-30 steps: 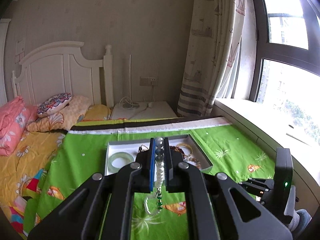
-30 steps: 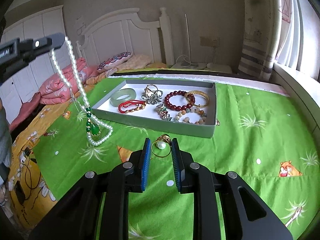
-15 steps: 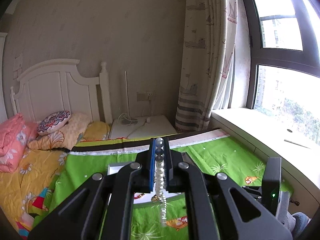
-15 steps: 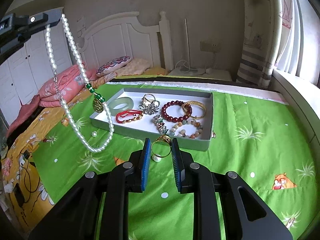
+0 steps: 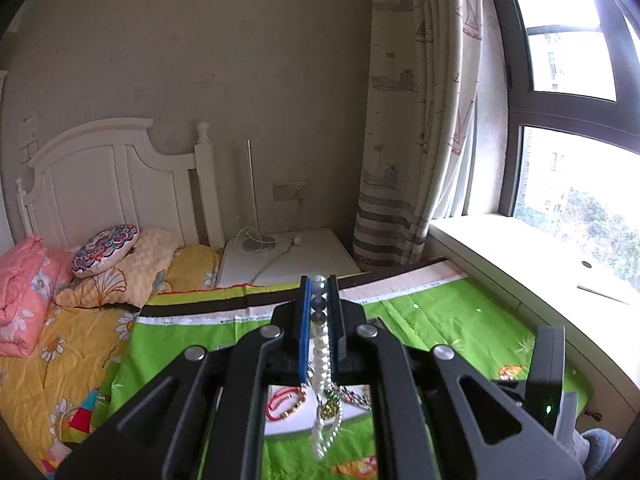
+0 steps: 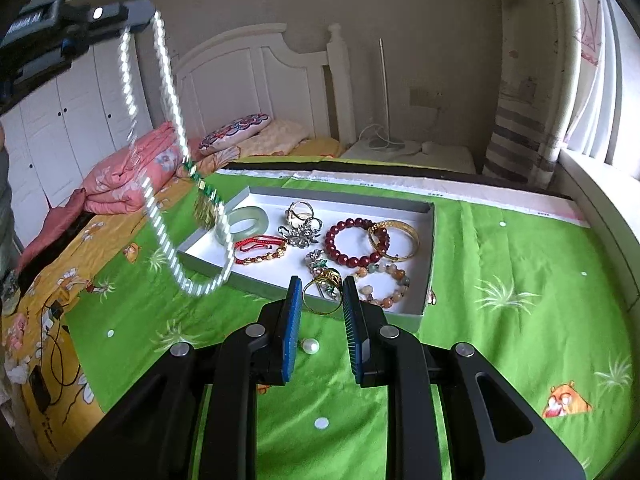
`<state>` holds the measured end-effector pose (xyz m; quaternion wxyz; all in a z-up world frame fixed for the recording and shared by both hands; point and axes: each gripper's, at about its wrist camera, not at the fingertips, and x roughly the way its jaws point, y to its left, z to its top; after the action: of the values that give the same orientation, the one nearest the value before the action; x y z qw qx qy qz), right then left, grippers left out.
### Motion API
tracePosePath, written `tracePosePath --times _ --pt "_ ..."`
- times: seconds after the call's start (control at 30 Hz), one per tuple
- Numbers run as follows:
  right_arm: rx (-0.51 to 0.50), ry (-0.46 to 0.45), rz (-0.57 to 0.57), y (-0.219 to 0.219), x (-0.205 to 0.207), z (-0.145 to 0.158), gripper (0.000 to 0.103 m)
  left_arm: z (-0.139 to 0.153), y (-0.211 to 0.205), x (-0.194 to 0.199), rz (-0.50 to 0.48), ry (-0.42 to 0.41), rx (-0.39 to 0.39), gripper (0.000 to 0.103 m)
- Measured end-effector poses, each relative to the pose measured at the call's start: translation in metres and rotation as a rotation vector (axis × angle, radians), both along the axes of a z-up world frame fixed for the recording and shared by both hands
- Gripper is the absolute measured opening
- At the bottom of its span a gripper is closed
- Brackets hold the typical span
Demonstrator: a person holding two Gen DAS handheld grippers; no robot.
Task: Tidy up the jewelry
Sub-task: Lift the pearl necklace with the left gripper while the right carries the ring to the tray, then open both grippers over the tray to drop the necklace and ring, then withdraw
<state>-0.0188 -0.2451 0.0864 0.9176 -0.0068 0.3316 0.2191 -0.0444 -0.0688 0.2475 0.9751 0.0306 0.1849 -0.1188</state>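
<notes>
My left gripper (image 5: pixel 319 286) is shut on a white pearl necklace (image 5: pixel 321 344) with a green pendant. It hangs high above the bed and, in the right wrist view, swings at the left (image 6: pixel 164 184) over the near left corner of the grey jewelry tray (image 6: pixel 427 264). My right gripper (image 6: pixel 318 294) is shut on a gold ring (image 6: pixel 322 296), just above the tray's near edge. The tray holds a jade bangle (image 6: pixel 244 224), a red cord bracelet (image 6: pixel 260 248), a dark red bead bracelet (image 6: pixel 354 242), a gold bangle (image 6: pixel 394 240) and brooches.
A loose pearl (image 6: pixel 310 346) lies on the green sheet (image 6: pixel 500 320) under my right gripper. Pink quilt (image 6: pixel 120 176) and pillows lie at the left. A white headboard (image 6: pixel 260 80), a nightstand (image 6: pixel 408 152) and a windowsill (image 6: pixel 600 192) border the bed.
My left gripper has risen and moved toward the tray, so the pearl necklace now swings over the tray's left corner. My right gripper has moved forward with the ring to the tray's near edge.
</notes>
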Motion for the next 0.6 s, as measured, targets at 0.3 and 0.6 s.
tracePosePath --times 0.3,0.6 --pt "-0.012 0.054 0.015 0.015 0.039 -0.016 0.021 -0.004 -0.006 0.055 0.032 0.031 0.011 0.007" --pt "-0.031 0.114 -0.004 0.03 0.074 -0.037 0.021 -0.023 -0.011 0.112 0.06 0.083 0.002 0.007"
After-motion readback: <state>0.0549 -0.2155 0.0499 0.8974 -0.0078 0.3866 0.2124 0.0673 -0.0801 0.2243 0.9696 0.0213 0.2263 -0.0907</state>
